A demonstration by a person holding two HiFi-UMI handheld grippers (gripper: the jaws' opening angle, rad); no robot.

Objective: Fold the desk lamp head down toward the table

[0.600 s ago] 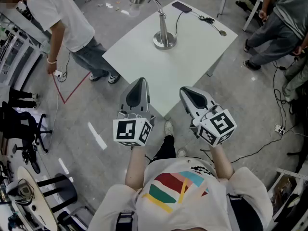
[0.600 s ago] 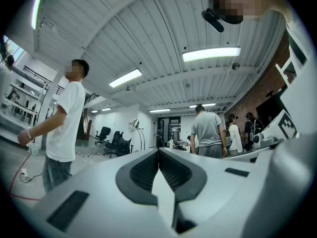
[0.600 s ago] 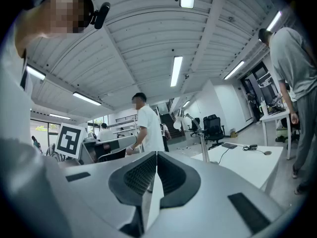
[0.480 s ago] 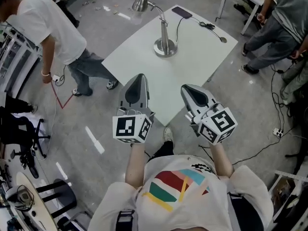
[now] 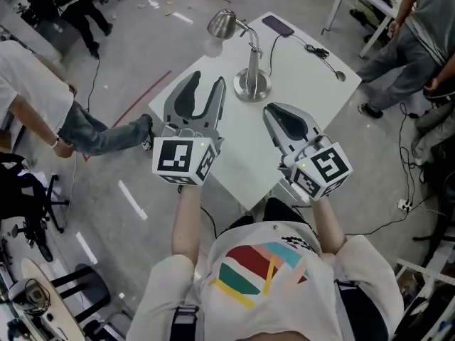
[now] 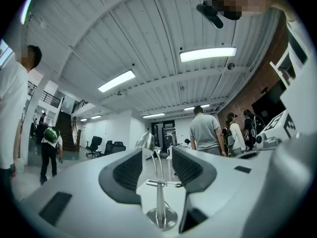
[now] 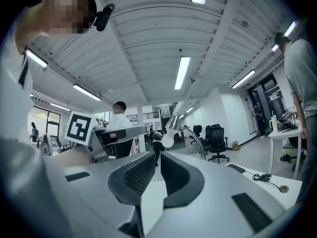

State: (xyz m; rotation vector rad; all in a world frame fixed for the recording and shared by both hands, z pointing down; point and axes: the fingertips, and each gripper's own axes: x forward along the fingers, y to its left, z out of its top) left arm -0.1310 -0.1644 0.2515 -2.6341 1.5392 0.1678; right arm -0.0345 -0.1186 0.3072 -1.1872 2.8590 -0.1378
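Left gripper jaws wide apart and empty, right gripper jaws pressed together on nothing, both over the near edge of the white table. Desk lamp stands upright farther back on the table, lamp head up high, apart from both grippers.

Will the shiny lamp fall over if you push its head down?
Probably not: the lamp stands on a wide metal base that looks heavy. Its thin curved neck likely bends. The head overhangs the base, so a hard push might rock it.
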